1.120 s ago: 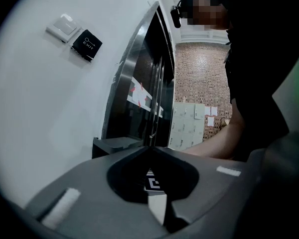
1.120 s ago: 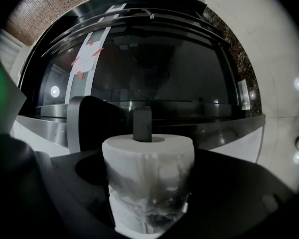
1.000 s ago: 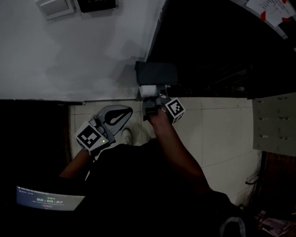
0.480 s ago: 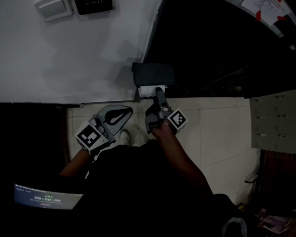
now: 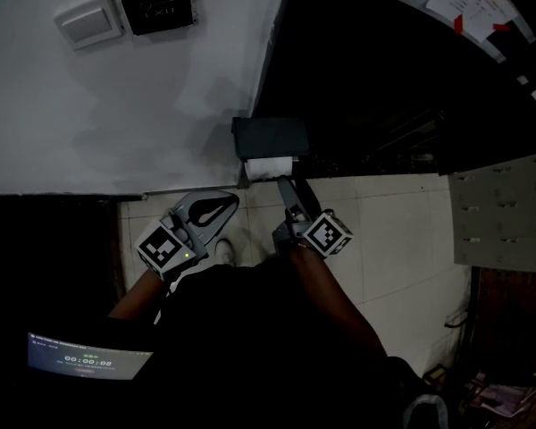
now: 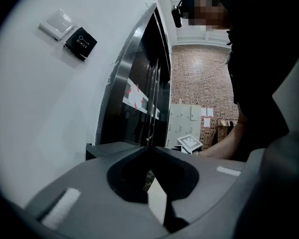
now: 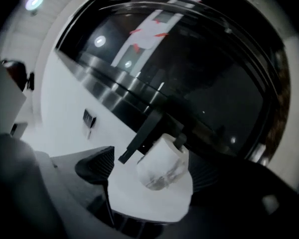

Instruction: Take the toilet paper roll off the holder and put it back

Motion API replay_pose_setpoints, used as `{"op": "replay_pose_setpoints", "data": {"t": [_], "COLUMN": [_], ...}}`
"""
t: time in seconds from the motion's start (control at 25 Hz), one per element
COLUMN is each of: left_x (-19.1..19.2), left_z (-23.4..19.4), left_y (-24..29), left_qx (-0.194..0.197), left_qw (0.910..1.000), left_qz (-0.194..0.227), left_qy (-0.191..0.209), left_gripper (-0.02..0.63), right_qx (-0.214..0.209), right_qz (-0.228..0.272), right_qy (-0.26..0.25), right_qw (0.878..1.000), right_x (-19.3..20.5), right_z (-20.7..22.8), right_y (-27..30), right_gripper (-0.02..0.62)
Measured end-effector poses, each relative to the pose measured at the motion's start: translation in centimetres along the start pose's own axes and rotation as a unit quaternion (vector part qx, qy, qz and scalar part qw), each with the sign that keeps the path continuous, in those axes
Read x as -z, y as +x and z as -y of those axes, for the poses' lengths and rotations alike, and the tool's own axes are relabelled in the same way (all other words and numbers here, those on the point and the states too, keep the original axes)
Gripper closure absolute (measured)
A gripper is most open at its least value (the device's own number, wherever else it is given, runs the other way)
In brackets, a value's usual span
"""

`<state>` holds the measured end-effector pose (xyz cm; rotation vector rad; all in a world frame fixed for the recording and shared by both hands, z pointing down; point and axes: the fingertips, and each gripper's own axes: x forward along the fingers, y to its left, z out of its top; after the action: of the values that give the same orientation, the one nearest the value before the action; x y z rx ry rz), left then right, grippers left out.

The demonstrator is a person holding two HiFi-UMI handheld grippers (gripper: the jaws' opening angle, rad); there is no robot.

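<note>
Left gripper (image 5: 230,200) closed; right gripper (image 5: 284,187) jaws apart.

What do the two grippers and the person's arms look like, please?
Both the left gripper and the right gripper have grey moulded shells, each carrying a cube with black-and-white square markers. A small green light shows on the left one. The person wears a dark top.

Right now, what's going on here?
A person holds a gripper in each hand at a wall-mounted holder. The right gripper points at the toilet paper roll with its jaws open. The roll sits on the holder just ahead of them and is not gripped. The left gripper is held back, shut and empty.
</note>
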<state>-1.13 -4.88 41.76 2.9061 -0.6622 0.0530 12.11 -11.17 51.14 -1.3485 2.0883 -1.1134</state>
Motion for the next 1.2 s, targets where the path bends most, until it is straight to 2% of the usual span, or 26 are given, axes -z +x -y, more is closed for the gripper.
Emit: {"op": "replay_pose_setpoints", "data": {"t": [0.08,0.2,0.36,0.44,0.52,0.72,0.76,0.84,0.88,1.08,1.2], "left_x": [-0.1,-0.2,-0.2,-0.2,-0.3,-0.2,-0.3,-0.4,-0.5,-0.6,-0.7], "left_z": [-0.1,-0.3,-0.4,-0.4,-0.4,-0.5,-0.6,-0.6,-0.6,-0.5,-0.3], "left_y": [0.1,0.2,0.3,0.4,0.4,0.5,0.5,0.5,0.6,0.8,0.9], "left_qx": [0.001,0.000,0.002,0.003,0.004,0.005,0.005,0.005,0.005,0.007,0.009], "left_qw": [1.0000,1.0000,1.0000,1.0000,1.0000,1.0000,1.0000,0.9999,0.9999,0.9999,0.9999], "left_qz": [0.001,0.001,0.002,0.003,0.004,0.000,0.001,0.003,0.003,0.004,0.005], "left_qy": [0.002,0.002,0.007,0.008,0.008,0.008,0.008,0.010,0.011,0.011,0.013], "left_gripper": [0.603,0.603,0.603,0.603,0.603,0.603,0.603,0.603,0.603,0.603,0.603], "right_qx": [-0.024,-0.072,-0.152,-0.171,-0.178,-0.199,-0.205,-0.221,-0.228,-0.245,-0.246], "right_qz": [-0.010,-0.029,-0.055,-0.071,-0.082,-0.084,-0.081,-0.073,-0.071,-0.077,-0.080], "right_qy": [-0.121,-0.266,-0.366,-0.402,-0.421,-0.424,-0.423,-0.418,-0.417,-0.434,-0.438], "right_qw": [0.992,0.961,0.916,0.897,0.886,0.879,0.879,0.878,0.877,0.864,0.861], "right_x": [-0.8,-0.9,0.0,0.4,0.6,0.4,0.2,-0.3,-0.5,-0.2,0.1], "right_z": [-2.1,-5.5,-9.5,-10.7,-11.2,-11.9,-12.1,-12.6,-12.9,-13.7,-13.9], "right_y": [0.0,-0.2,-0.4,-0.5,-0.6,-1.0,-1.3,-2.0,-2.2,-2.5,-2.6], "right_gripper": [0.135,0.135,0.137,0.137,0.137,0.148,0.231,0.508,0.592,0.595,0.595]}}
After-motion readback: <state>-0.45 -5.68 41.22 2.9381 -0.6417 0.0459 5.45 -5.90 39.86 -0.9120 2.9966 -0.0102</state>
